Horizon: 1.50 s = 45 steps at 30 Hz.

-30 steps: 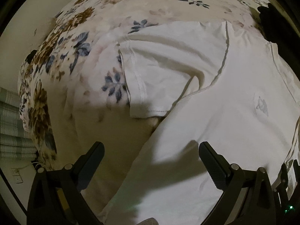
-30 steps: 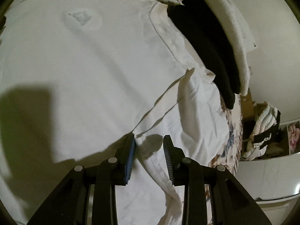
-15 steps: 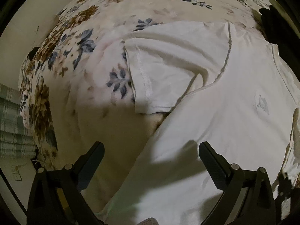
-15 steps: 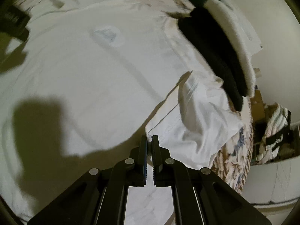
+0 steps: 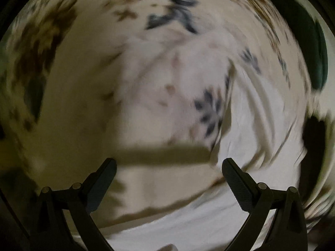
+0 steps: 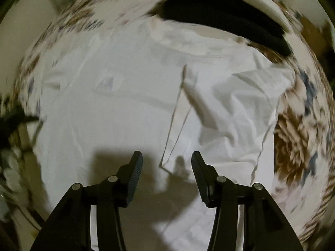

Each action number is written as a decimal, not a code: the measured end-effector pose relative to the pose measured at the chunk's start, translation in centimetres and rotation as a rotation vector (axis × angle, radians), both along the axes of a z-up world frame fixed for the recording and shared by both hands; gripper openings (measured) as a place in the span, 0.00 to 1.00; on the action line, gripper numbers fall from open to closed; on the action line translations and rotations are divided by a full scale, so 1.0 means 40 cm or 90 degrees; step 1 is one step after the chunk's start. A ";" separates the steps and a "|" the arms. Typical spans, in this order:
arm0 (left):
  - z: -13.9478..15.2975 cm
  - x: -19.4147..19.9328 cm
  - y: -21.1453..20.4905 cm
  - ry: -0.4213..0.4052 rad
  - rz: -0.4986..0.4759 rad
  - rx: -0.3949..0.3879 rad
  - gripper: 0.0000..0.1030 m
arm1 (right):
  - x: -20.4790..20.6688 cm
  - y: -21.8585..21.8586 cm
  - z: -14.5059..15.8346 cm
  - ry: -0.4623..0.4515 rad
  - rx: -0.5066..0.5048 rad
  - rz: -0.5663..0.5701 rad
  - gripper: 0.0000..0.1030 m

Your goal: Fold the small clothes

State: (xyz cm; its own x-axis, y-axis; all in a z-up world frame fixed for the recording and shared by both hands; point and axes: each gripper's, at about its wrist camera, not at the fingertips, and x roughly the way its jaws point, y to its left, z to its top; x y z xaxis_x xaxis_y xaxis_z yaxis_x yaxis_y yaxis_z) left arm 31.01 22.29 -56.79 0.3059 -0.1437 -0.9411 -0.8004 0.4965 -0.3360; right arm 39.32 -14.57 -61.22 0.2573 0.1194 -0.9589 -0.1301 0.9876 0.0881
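Below the black garment, grip the soft, light white shirt by its folded sleeve edge; the right gripper is opening, empty, and the left gripper stands apart, empty.

Two sets of black tongs are seen, one in each wrist view. The left tongs are built of matte black arms that branch like a fork, each ending in a slanted finger with a finely ribbed dark pad. Round silver pivot screws are set along the arms (two on each side). The right tongs are made the same way, black and angular, with silver screw heads at the joints. Their pads are ribbed too, and a bluish tint is shown by the left-hand pad. No cables, sleeves or markings can be made out.
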 end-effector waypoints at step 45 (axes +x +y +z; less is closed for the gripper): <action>0.055 0.103 0.037 -0.219 0.068 0.015 0.03 | 0.039 -0.068 -0.028 0.034 0.032 -0.174 0.50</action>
State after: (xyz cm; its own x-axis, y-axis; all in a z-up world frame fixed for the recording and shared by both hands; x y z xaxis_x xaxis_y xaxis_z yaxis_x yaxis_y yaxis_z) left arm 35.14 23.75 -54.60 0.6175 -0.0731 -0.7832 -0.6906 0.4264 -0.5842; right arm 40.89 -17.31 -62.33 0.2361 0.1010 -0.9665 0.1462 0.9796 0.1381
